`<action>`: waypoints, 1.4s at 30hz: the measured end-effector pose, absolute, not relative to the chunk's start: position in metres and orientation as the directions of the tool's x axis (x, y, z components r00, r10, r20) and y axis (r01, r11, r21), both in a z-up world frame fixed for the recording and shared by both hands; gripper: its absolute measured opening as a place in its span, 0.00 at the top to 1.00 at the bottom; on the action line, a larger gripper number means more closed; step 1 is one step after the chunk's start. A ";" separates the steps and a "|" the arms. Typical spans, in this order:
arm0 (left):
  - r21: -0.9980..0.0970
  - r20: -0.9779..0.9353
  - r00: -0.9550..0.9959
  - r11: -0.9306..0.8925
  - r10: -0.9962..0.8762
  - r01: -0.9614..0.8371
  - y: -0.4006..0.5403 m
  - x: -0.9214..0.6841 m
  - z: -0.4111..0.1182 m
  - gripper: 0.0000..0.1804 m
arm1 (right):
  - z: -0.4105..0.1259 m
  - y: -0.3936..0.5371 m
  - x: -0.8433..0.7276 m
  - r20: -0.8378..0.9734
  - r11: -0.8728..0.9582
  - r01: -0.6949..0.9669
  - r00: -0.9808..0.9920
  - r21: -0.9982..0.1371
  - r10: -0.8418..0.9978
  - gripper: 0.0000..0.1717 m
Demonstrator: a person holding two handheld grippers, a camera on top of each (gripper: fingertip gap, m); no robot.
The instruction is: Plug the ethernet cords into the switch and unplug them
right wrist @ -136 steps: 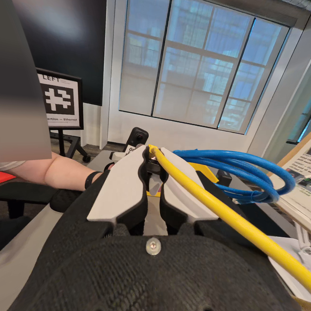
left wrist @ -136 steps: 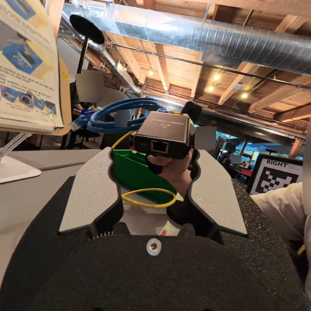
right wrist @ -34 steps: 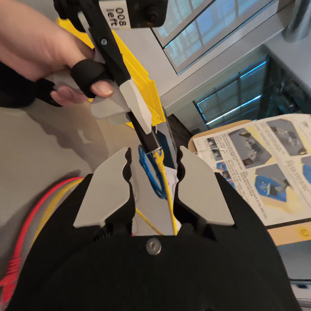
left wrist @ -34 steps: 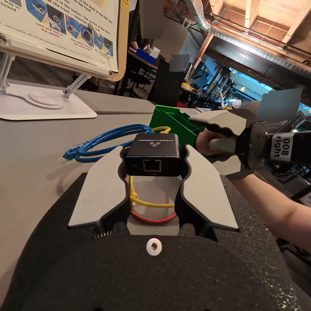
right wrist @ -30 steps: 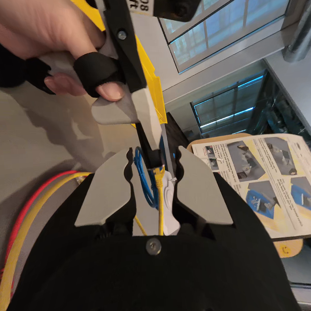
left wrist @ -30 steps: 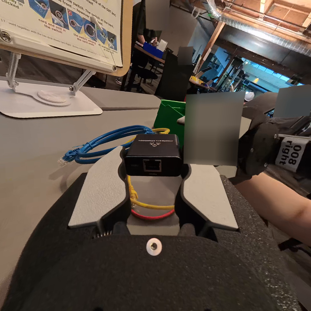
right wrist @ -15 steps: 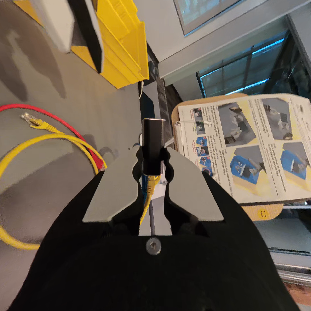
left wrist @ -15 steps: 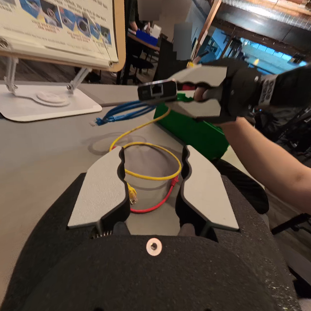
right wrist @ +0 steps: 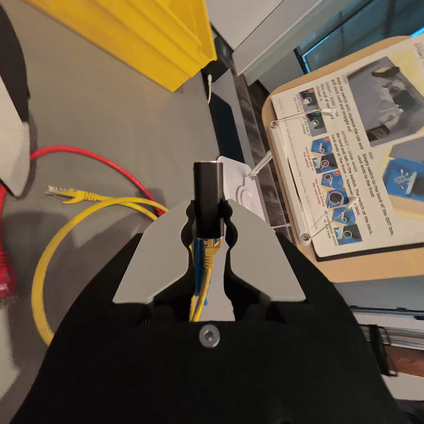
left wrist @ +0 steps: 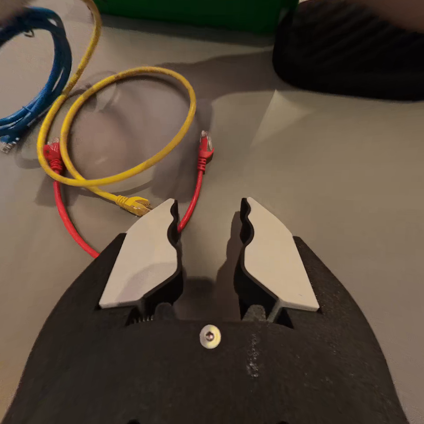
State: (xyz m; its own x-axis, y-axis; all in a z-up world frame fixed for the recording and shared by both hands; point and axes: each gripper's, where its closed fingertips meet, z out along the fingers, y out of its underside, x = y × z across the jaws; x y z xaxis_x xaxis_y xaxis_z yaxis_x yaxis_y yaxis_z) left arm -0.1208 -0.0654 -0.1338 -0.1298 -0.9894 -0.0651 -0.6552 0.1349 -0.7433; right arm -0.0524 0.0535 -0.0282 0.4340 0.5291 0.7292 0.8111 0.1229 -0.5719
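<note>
While right gripper (right wrist: 208, 206) fingers clamp black switch (right wrist: 207, 197), left gripper (left wrist: 208, 207) fingers spread, empty, over red cord (left wrist: 195, 195); next: pinch red plug (left wrist: 205, 146), insert.

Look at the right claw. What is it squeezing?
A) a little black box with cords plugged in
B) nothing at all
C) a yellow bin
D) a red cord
A: the right claw is shut on the little black box, both pads pressing its sides, with a yellow cord and a blue cord plugged into its near end.
</note>
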 end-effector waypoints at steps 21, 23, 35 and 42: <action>-0.649 0.126 -0.239 0.102 -0.963 -0.754 -0.119 -0.147 -0.127 0.98 | -0.044 0.046 -0.038 0.640 0.073 0.713 0.573 -0.697 0.511 0.85; -0.706 0.203 -0.248 0.034 -0.947 -0.707 -0.133 -0.156 -0.106 0.98 | -0.049 0.047 -0.042 0.638 0.079 0.712 0.567 -0.698 0.521 0.85; -0.851 0.402 -0.111 -0.326 -0.909 -0.410 -0.093 -0.179 -0.016 0.99 | -0.117 -0.002 -0.091 0.478 0.049 0.709 0.421 -0.704 0.771 0.76; -0.857 0.458 -0.095 -0.411 -0.884 -0.311 -0.080 -0.170 -0.025 0.99 | -0.024 -0.044 -0.123 -0.180 -0.197 -0.042 0.624 -0.980 0.761 0.63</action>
State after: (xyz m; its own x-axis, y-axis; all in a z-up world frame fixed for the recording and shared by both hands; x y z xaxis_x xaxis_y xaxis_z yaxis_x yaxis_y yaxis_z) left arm -0.1704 -0.0802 -0.0246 -0.0951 -0.8836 0.4585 -0.3113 -0.4111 -0.8568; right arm -0.1233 -0.0437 -0.0237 0.6239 0.7606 -0.1796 -0.0417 -0.1971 -0.9795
